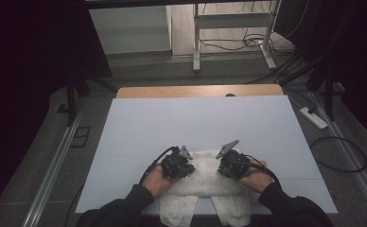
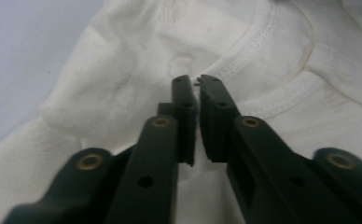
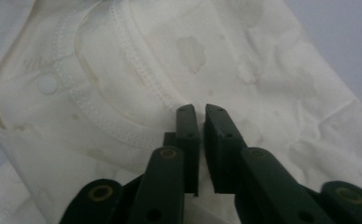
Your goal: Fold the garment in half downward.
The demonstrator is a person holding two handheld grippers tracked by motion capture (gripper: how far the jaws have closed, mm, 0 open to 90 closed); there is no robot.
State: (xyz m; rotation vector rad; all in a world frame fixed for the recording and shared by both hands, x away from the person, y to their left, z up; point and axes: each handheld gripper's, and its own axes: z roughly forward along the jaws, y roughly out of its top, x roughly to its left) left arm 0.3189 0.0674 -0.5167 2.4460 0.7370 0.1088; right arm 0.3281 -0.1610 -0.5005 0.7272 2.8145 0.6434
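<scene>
1. The shirt (image 1: 204, 182) lies crumpled at the near edge of the tabletop (image 1: 196, 123), its lower part hanging over that edge toward you.
2. Your left gripper (image 1: 177, 165) sits on the shirt's left side and your right gripper (image 1: 232, 164) on its right, the collar (image 2: 281, 60) between them.
3. In the left gripper view, the fingers (image 2: 184, 107) are together, the tips meeting just at the collar seam; whether fabric is pinched there cannot be told.
4. In the right gripper view, the fingers (image 3: 188, 135) are together too, resting just beside the collar's stitched band (image 3: 123, 93); a pinch cannot be told either.
5. The collar lies ahead of both fingertips, and the shirt's long axis runs from the collar back toward you, so both hands look equally near.
6. The next move probably turns on spreading outward from the collar.
</scene>
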